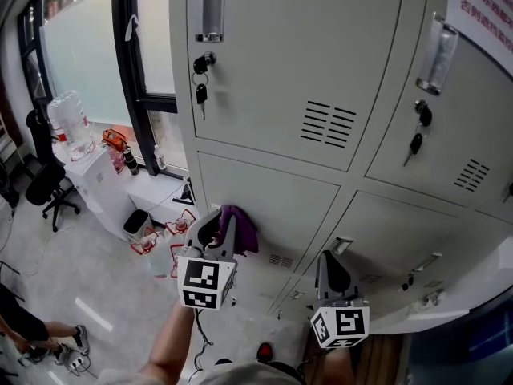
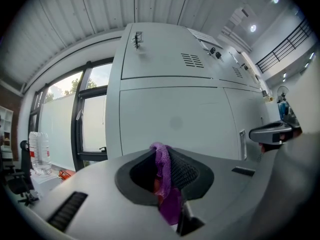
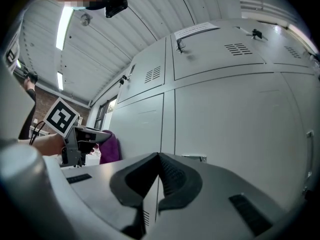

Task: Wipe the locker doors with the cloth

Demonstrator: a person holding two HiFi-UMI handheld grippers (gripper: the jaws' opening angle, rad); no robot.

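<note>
A purple cloth [image 1: 239, 228] is pinched in my left gripper [image 1: 218, 233] and held up against a lower door of the grey lockers [image 1: 272, 207]. In the left gripper view the cloth [image 2: 164, 184] sticks up between the shut jaws, with the locker door [image 2: 175, 119] just ahead. My right gripper [image 1: 333, 273] hangs lower and to the right, near the bottom row of doors; its jaws are closed together with nothing between them. In the right gripper view the left gripper [image 3: 82, 136] and the cloth [image 3: 110, 148] show at the left.
Keys [image 1: 201, 93] hang from the upper locker's lock. To the left are a window [image 1: 144, 38], a white cabinet with a water jug [image 1: 70, 123], an office chair [image 1: 44, 179] and clutter on the floor. A person's legs [image 1: 24, 327] show at bottom left.
</note>
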